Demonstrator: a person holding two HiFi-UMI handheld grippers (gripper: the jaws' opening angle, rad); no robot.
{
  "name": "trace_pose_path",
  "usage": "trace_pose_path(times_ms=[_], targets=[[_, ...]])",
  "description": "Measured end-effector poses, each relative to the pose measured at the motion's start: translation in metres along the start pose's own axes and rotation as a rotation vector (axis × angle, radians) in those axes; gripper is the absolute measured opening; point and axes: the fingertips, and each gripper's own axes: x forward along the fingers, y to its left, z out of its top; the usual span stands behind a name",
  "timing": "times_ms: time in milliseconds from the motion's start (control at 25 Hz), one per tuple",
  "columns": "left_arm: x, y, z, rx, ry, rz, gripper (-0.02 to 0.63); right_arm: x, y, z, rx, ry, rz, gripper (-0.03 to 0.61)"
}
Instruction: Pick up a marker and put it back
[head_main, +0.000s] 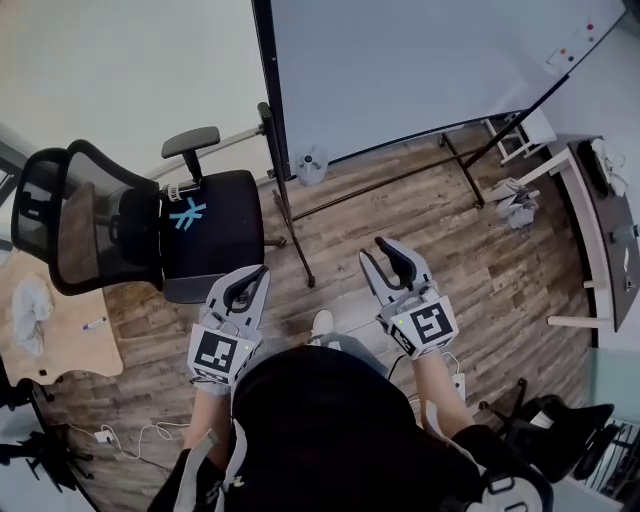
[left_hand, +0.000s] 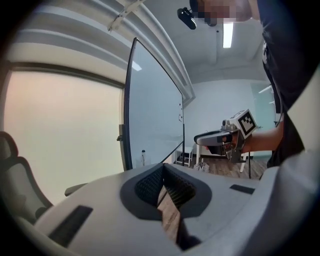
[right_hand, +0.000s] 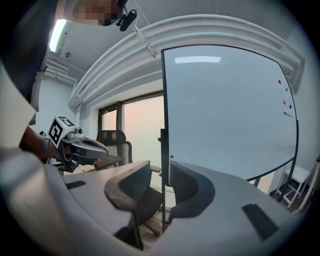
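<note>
Over the wood floor (head_main: 400, 210), the left gripper (head_main: 258, 274) has its jaws pressed together, empty; the right gripper (head_main: 373, 249) has them spread, empty. Farther left, possibly the marker (head_main: 95, 323) lies on the bench (head_main: 70, 355).

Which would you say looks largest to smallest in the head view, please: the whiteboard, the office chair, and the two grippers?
1. whiteboard
2. office chair
3. left gripper and right gripper: these look alike, so they are unranked; both sit nearest the camera.
</note>
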Motion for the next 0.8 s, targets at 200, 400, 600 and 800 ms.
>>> trace_pose_path(times_ms=[200,400,600,800], targets=[[0.006,0.005,0.002,-0.02,0.012,0.049,0.008,0.027,-0.019,-0.001,-0.006,0.018,0.043,0.118],[0.009,0.014,0.003,-0.045,0.013,0.078,0.008,0.056,-0.03,-0.004,-0.009,0.045,0.067,0.118],[0.01,0.038,-0.003,-0.083,-0.001,0.103,0.008,0.088,-0.033,-0.008,-0.02,0.075,0.08,0.118],[0.01,0.076,-0.005,-0.095,-0.025,0.118,0.008,0.118,-0.034,-0.006,-0.031,0.1,0.077,0.121]])
